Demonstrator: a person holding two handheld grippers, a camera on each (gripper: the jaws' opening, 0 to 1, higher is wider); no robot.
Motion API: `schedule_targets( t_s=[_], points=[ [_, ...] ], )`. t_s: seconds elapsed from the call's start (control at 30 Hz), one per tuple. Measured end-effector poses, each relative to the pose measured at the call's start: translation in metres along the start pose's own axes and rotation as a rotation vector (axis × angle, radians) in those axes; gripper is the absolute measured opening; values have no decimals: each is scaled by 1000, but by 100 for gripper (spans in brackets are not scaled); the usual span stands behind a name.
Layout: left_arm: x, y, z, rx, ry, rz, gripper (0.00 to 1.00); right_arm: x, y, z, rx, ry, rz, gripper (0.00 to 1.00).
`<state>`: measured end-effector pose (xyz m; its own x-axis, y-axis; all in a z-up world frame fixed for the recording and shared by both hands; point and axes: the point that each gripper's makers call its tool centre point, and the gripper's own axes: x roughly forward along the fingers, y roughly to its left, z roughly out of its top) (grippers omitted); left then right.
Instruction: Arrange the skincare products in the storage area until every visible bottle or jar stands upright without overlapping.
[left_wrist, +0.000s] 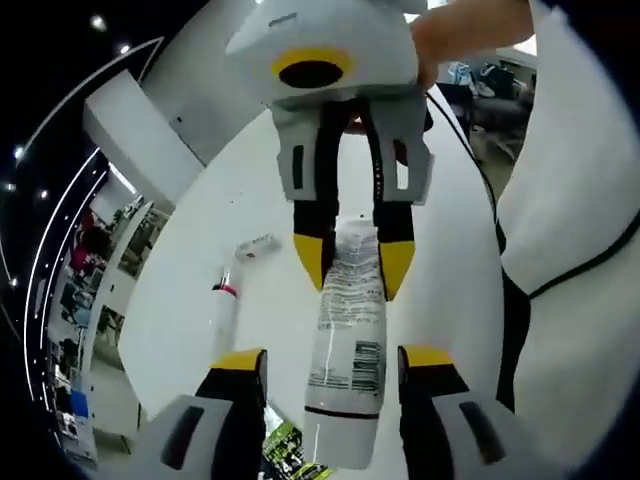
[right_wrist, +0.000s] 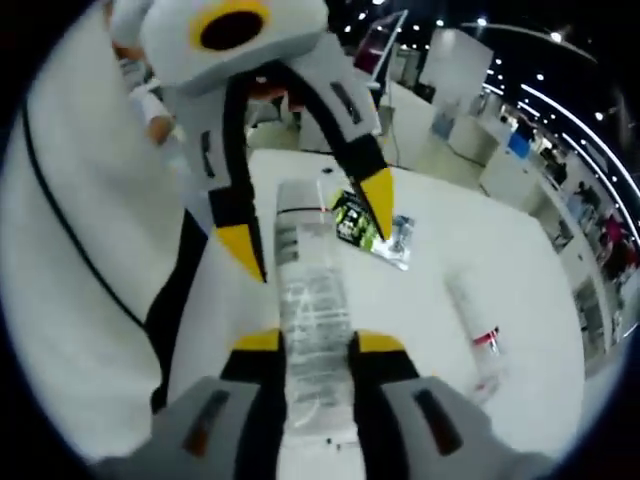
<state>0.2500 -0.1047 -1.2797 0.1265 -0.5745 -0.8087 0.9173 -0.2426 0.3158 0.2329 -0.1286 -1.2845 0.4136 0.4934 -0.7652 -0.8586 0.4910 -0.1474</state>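
On your white counter (left_wrist: 200, 260) a red-banded tube (left_wrist: 222, 318) and small tube (left_wrist: 256, 245) lie flat, a green packet (right_wrist: 362, 226) nearby. Your right gripper (right_wrist: 315, 342) fingers clamp the clear labelled bottle (left_wrist: 345, 350), held above the counter. Its long axis runs between both grippers; left gripper (left_wrist: 330, 360) fingers straddle its other end, open.

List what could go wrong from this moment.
1. The bottle is held above the table by the right gripper alone. The left gripper is open around it, so it may slip or pivot.
2. Setting it down could knock the tube lying flat, or land it on the green packet.
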Motion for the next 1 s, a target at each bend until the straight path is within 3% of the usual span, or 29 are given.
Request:
schedule_targets(
  t_s=[0.3, 0.4, 1.0],
  points=[
    [14, -12, 10, 17, 26, -85, 35, -7, -2, 4, -91, 46, -21, 21],
    [16, -13, 10, 8, 32, -85, 34, -8, -2, 4, -124, 65, -25, 21],
    [30, -20, 14, -97, -6, -134, 20, -13, 0, -3, -92, 63, 11, 25]
  ],
)
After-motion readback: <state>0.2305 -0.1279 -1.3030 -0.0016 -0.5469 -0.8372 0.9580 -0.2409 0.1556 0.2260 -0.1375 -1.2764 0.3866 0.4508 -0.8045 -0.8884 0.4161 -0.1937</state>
